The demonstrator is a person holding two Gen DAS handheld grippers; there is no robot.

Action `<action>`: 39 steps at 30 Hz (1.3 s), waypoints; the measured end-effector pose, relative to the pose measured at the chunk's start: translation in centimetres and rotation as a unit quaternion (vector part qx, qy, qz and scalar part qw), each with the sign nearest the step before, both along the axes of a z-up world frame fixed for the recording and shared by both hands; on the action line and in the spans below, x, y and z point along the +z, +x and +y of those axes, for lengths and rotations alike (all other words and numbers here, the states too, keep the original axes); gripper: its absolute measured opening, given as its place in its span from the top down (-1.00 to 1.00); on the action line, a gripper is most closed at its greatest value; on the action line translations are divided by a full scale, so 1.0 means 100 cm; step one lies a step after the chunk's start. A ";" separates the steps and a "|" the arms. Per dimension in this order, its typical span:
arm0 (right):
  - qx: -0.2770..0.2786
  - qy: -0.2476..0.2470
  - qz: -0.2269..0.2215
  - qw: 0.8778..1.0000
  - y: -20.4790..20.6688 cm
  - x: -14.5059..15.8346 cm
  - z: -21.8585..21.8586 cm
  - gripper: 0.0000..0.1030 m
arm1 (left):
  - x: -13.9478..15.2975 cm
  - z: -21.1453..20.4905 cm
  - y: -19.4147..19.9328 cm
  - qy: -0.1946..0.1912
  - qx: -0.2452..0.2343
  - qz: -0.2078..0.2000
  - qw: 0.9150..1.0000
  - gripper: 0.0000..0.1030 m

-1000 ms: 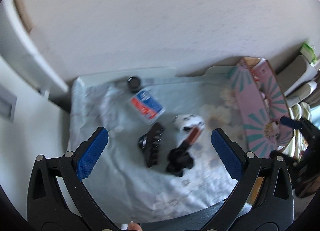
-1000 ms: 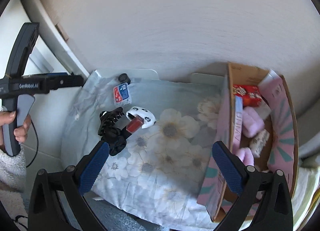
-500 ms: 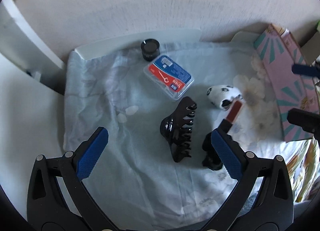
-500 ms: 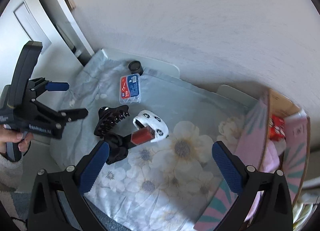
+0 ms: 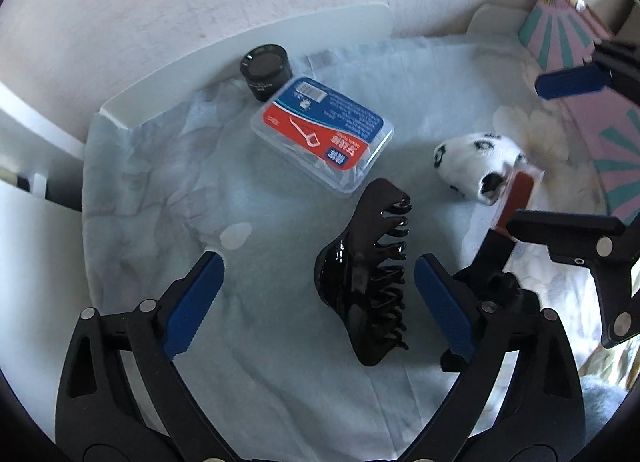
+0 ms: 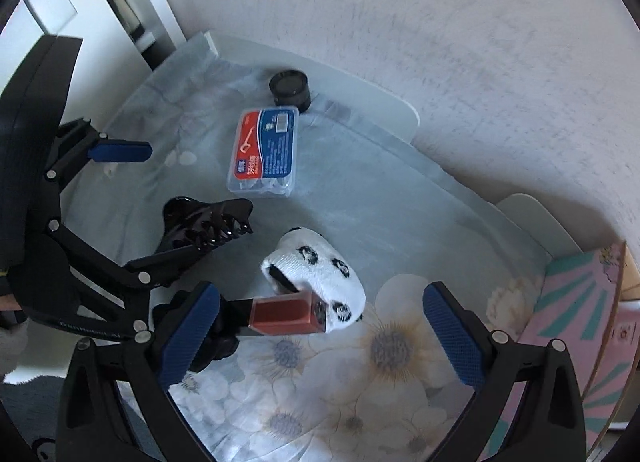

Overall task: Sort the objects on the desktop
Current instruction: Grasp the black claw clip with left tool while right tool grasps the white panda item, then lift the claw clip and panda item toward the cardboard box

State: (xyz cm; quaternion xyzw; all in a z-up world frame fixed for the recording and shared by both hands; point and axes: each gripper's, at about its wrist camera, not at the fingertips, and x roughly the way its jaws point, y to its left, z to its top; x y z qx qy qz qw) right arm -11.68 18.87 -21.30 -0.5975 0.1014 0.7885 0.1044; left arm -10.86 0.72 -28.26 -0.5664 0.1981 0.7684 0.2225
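Observation:
A black hair claw clip [image 5: 368, 282] lies on the pale floral cloth [image 5: 160, 182]. My left gripper [image 5: 320, 298] points down over it. Its jaws are closing with the clip between them, nearer the right pad, and neither pad touches it. A floss-pick box [image 5: 324, 134] and a small black jar [image 5: 266, 70] lie beyond. My right gripper [image 6: 322, 332] is open above a white pouch with black spots [image 6: 320, 274] and a red tube [image 6: 284, 312]. A black lump [image 6: 212, 342] sits partly hidden behind its left finger.
A pink box with teal rays [image 6: 572, 322] stands open at the right edge of the cloth. The white table rim [image 5: 240, 46] and a wall close off the back. The left gripper's fingers [image 6: 120, 150] stand close to the right gripper's left side.
Both grippers have come down toward the cloth. The left one now straddles the claw clip and its jaws have narrowed a little. The right one has moved left from the box.

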 end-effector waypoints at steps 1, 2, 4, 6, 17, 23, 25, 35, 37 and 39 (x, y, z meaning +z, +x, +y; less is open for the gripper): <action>0.003 0.001 -0.003 1.000 -0.002 -0.003 0.000 -0.89 | -0.003 0.002 0.001 -0.005 -0.004 0.002 1.000 -0.80; 0.006 0.002 -0.007 1.000 -0.004 -0.006 0.000 -0.88 | -0.005 0.003 0.002 -0.008 -0.006 0.002 1.000 -0.76; 0.012 0.002 -0.015 1.000 -0.008 -0.013 0.001 -0.80 | -0.010 0.005 0.002 -0.013 -0.007 0.001 1.000 -0.67; 0.015 -0.002 -0.021 1.000 -0.012 -0.019 0.001 -0.70 | -0.012 0.005 0.003 -0.013 -0.008 -0.002 1.000 -0.56; 0.048 -0.010 -0.055 0.997 -0.020 -0.045 0.000 0.18 | -0.009 0.010 0.012 0.005 -0.031 -0.004 0.999 0.17; 0.033 -0.018 -0.043 0.998 -0.014 -0.039 0.011 0.34 | 0.001 0.005 0.013 0.018 -0.023 -0.008 1.000 0.17; 0.032 -0.009 -0.038 0.999 -0.011 -0.035 0.013 0.36 | 0.008 0.001 0.013 0.018 -0.018 -0.001 1.000 0.17; 0.022 -0.001 -0.004 1.000 -0.004 -0.002 0.022 0.37 | 0.043 -0.031 0.002 0.047 0.024 0.008 0.999 0.17; 0.024 0.007 0.008 1.000 -0.002 0.008 0.020 0.37 | 0.052 -0.028 0.000 0.050 0.030 0.013 0.998 0.17; 0.024 0.010 0.016 1.000 -0.001 0.018 0.013 0.37 | 0.057 -0.034 -0.001 0.056 0.033 0.018 0.998 0.17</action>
